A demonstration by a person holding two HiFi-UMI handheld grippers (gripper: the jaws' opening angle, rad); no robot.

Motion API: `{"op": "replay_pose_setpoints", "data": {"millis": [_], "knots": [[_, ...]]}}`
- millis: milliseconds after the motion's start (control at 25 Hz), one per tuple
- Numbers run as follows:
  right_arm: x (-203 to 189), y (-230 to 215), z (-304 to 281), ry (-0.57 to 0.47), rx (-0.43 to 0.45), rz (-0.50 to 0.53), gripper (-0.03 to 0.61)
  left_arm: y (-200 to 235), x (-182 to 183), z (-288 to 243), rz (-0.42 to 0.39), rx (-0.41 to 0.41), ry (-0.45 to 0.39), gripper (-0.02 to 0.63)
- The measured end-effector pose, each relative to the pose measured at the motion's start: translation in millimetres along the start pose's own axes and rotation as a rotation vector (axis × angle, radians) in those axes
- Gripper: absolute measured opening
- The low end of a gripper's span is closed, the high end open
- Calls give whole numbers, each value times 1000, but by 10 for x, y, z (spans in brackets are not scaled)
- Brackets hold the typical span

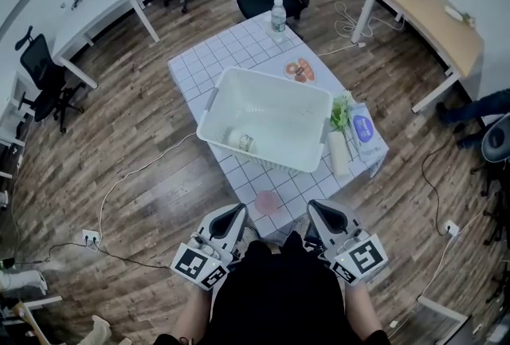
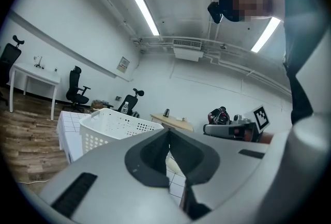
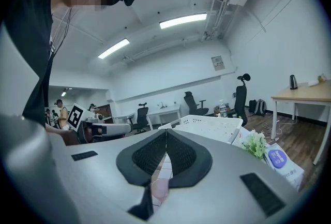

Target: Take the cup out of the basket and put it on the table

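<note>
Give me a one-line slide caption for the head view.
Shut and empty, the left gripper and right gripper hover before the tiled table; the cup lies inside the white basket.

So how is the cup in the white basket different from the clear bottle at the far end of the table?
The small pale cup lies on its side inside the white plastic basket; the clear plastic bottle stands upright on the grid-patterned table, outside the basket. The cup is short and squat, the bottle taller and slimmer. Both are drink containers.
</note>
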State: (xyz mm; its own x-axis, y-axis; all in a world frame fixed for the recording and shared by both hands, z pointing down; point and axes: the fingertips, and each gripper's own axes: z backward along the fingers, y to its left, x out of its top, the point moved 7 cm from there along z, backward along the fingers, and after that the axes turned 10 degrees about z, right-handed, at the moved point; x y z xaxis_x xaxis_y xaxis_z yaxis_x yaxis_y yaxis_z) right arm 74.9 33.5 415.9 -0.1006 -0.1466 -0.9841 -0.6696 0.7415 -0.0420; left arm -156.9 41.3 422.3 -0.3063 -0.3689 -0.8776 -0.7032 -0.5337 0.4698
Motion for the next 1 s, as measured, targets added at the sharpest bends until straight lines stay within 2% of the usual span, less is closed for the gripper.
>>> {"op": "replay_pose_setpoints", "data": {"millis": [320,520,720,1000], "knots": [[3,-1,-5,8,8,6,23,-38,-51,-34,-27,-17,41,8],[77,-74,-80,29,29,45,25,-75,-78,-34,-21,-25,54,9],[212,-157,-249,35,114,132,25,-158,-187,-5,1,-28,84,9],[317,-314,-572,66,196,213,25,-337,-317,44,-13,-39,110,9]]}}
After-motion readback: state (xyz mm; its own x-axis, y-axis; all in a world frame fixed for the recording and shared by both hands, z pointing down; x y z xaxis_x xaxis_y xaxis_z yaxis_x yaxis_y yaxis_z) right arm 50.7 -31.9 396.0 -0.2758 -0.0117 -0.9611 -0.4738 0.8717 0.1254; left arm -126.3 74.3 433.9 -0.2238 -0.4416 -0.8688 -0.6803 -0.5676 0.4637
